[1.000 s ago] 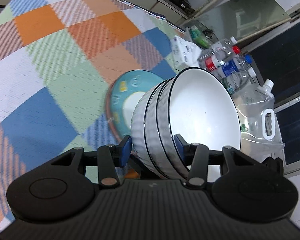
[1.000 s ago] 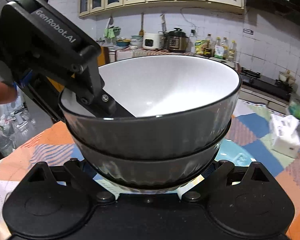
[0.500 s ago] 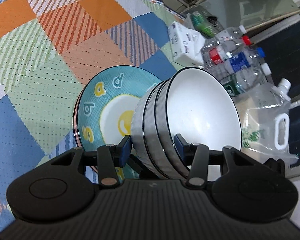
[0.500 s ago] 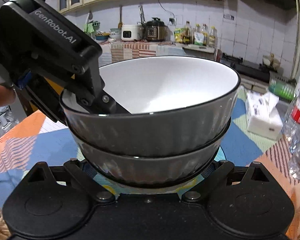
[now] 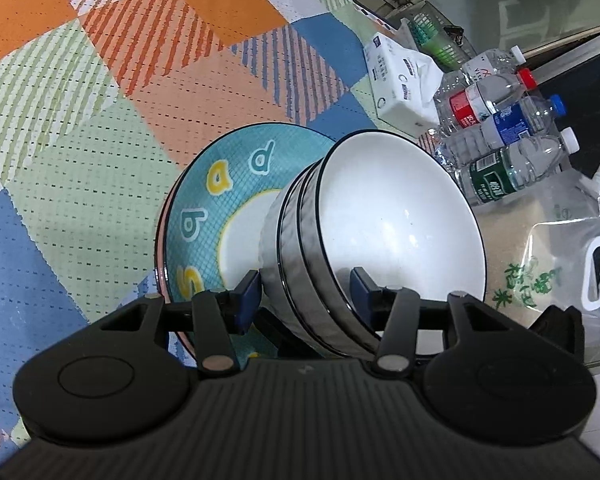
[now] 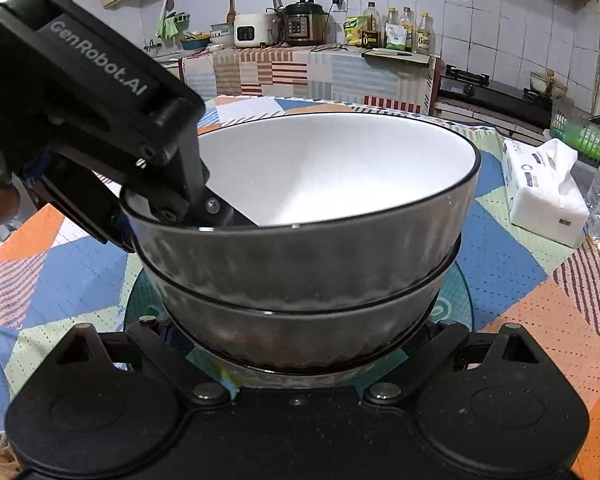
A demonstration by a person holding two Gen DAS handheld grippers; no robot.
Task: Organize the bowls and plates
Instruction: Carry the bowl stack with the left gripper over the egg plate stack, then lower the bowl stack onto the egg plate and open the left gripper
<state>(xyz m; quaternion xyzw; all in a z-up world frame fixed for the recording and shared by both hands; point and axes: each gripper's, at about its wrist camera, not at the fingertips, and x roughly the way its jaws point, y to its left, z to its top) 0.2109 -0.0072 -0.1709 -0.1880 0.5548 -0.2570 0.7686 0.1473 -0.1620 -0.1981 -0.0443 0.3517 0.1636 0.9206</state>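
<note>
Since a second ago the stack of bowls point(image 5: 380, 236) has dropped closer to the teal plate point(image 5: 216, 208), which now fills more of the left view, on the checked bench point(image 5: 80, 140). The left gripper point(image 5: 306, 286) reaches in steeply from the side, its fingers point(image 5: 248, 294) clamped across the stack's wall, one inside the top bowl, one outside. The right gripper point(image 6: 296, 344) sits low beneath the stack, fingers spread wide round its base; whether they actually press it, I cannot tell. A tissue pack point(image 6: 544, 192) lies nearby.
</note>
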